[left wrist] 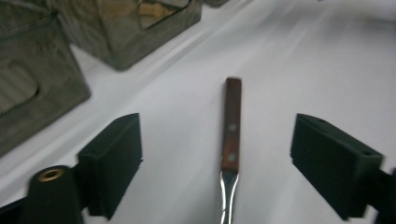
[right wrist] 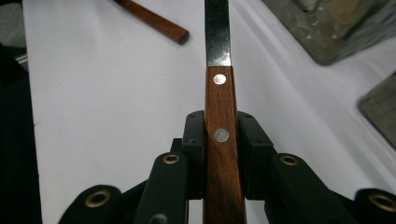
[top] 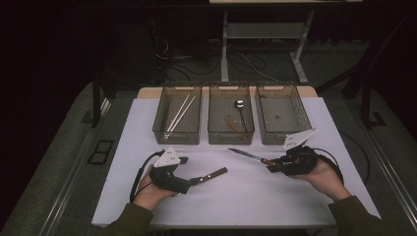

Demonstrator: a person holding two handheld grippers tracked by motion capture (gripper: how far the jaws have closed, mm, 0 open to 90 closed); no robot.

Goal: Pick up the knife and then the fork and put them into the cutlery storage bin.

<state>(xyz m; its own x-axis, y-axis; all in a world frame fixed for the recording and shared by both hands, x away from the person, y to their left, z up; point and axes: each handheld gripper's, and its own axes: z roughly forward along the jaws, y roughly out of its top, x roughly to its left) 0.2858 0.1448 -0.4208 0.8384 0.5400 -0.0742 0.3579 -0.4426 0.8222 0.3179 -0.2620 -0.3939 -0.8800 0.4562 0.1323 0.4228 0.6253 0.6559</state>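
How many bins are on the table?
3, in a row at the table's far edge: left bin holding chopsticks, middle bin holding a spoon, right bin.

1. Three clear plastic bins stand in a row: the left bin (top: 160, 118), the middle bin (top: 215, 115) and the right bin (top: 301, 115).
2. Two thin white chopsticks (top: 180, 113) lie in the left bin.
3. One shiny metal spoon (top: 240, 109) lies in the middle bin.
4. One knife with a brown wooden handle (right wrist: 220, 122).
5. One more wooden-handled piece of cutlery (left wrist: 231, 126).
6. Two black grippers: the left gripper (left wrist: 218, 163) and the right gripper (right wrist: 220, 154).
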